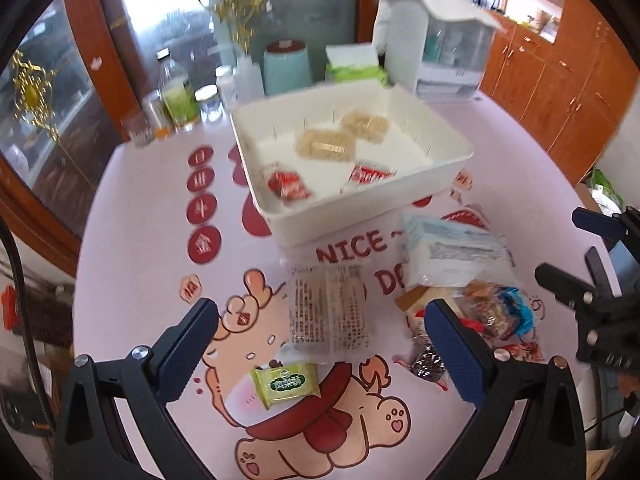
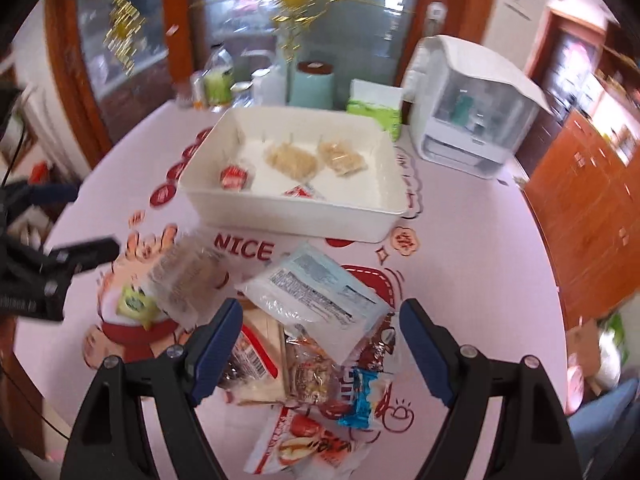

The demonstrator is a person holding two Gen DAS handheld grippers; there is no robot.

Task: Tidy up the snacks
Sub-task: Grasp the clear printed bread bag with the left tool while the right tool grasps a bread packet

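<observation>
Both grippers' fingers spread, empty: left gripper (image 1: 320, 354) hovers over the clear wafer packet (image 1: 328, 312) near the white bin (image 1: 360, 216). Light, crinkly, slippery; pinch its long edges gently.

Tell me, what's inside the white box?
The white box holds two pale crumbly snack packs and two red-and-white packets. Its near wall hides the floor closest to the camera.

White rectangular bin (image 1: 400, 196): open-topped, holding two pale noodle-like packets (image 1: 326, 147) at the rear and two red sachets (image 1: 288, 185) at the front. Loose snacks lie in front of it: clear printed packet (image 1: 328, 310), green sachet (image 1: 285, 385), blue-white pouch (image 2: 316, 294) atop a heap of mixed wrappers (image 2: 316, 384).
</observation>
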